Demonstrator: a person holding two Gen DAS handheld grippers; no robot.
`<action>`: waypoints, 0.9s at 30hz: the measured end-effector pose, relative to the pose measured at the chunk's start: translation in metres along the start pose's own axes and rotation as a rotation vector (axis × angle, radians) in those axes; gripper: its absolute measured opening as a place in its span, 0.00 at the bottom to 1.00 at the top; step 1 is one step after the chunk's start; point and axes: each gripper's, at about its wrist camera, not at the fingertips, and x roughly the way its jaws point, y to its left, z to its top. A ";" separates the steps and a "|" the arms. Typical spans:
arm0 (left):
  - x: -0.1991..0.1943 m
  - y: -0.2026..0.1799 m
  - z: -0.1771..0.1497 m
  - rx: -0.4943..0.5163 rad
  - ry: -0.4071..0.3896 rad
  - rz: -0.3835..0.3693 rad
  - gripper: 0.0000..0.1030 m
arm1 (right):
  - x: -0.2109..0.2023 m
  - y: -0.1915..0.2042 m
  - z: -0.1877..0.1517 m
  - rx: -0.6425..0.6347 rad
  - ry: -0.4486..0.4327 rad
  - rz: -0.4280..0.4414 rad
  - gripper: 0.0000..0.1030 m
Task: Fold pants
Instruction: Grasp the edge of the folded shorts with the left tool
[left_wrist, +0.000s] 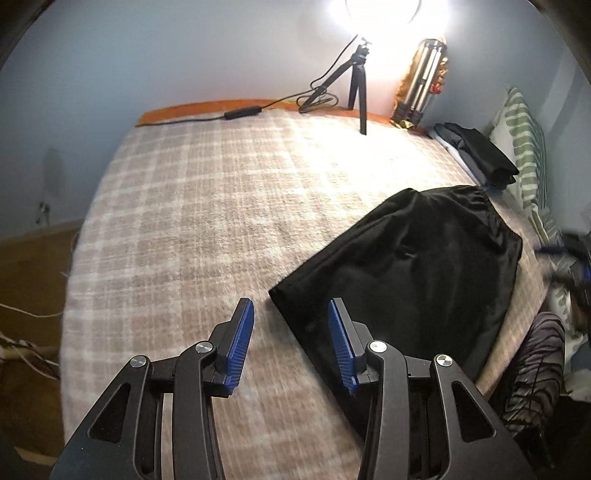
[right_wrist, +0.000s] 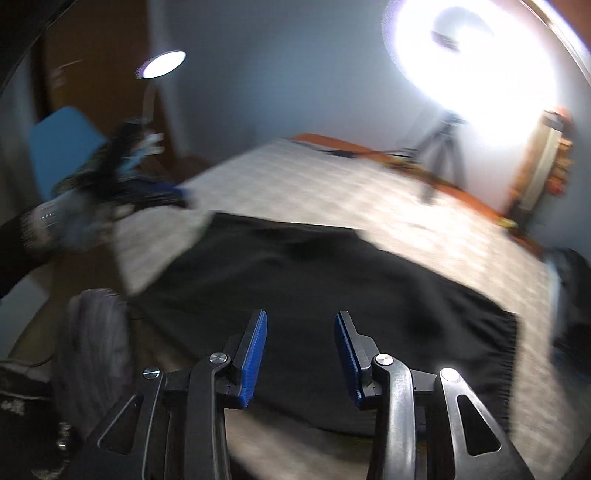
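Observation:
Black pants (left_wrist: 410, 273) lie folded flat on the plaid blanket (left_wrist: 207, 221) of a bed, elastic waistband at the far right. My left gripper (left_wrist: 291, 314) is open and empty, hovering just left of the pants' near-left corner. In the blurred right wrist view the pants (right_wrist: 314, 291) spread across the middle. My right gripper (right_wrist: 299, 325) is open and empty above their near edge. The other gripper shows blurred at the left (right_wrist: 110, 192).
A ring light on a small tripod (left_wrist: 356, 85) with its cable stands at the bed's far edge. A stack of folded dark clothes (left_wrist: 476, 155) and a striped pillow (left_wrist: 524, 147) sit at the far right. A striped garment (left_wrist: 535, 369) hangs at the near right.

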 end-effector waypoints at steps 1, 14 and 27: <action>0.002 -0.001 0.001 -0.001 0.005 -0.008 0.39 | 0.005 0.011 -0.001 -0.012 0.001 0.026 0.38; 0.045 0.012 0.003 0.018 0.055 -0.077 0.39 | 0.101 0.141 -0.019 -0.259 0.125 0.176 0.46; 0.053 0.015 0.002 0.028 0.033 -0.128 0.39 | 0.136 0.184 -0.020 -0.394 0.103 0.055 0.55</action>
